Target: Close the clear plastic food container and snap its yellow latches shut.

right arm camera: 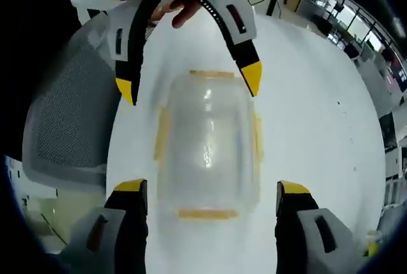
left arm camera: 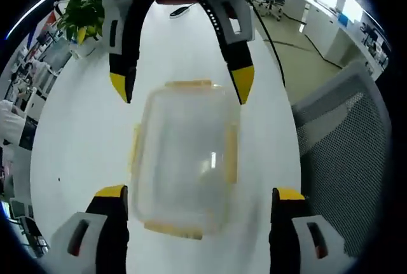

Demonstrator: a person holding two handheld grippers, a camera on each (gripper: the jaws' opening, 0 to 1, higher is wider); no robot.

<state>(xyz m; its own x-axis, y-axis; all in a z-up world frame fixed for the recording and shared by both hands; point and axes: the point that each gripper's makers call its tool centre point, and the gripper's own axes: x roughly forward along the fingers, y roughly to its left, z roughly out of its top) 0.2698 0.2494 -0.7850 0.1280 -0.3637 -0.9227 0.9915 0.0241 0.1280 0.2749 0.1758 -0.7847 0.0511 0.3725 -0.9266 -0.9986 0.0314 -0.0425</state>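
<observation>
The clear plastic food container (left arm camera: 184, 159) lies on the white bench (left arm camera: 82, 134) directly ahead of both tools, framed between the wide-apart jaws of the left hand-held gripper (left arm camera: 198, 205) in the left gripper view, with the right hand-held gripper (left arm camera: 184, 83) reaching in from the far side, its yellow tips also spread and gripping nothing. The right gripper view mirrors this: the container (right arm camera: 206, 143) sits between the open jaws of the right hand-held gripper (right arm camera: 210, 201), and the left hand-held gripper (right arm camera: 191, 80) comes from opposite, a hand (right arm camera: 181, 10) visible behind it. Neither tool holds anything; whether any tip touches the box I cannot tell, as the picture is blurred. The lid appears to be lying on the box, with yellow latches (left arm camera: 230, 153) along its edges, but whether any is snapped down is not clear. The risk I judge from here: the bench is smooth and the box light, so pressing one latch from a single side could slide or tip it away, perhaps toward the bench edge by the mesh chair (left arm camera: 350, 153). A lid seated askew would keep the latches from catching, and a narrow jaw tip could slip off the slick yellow tab.
</observation>
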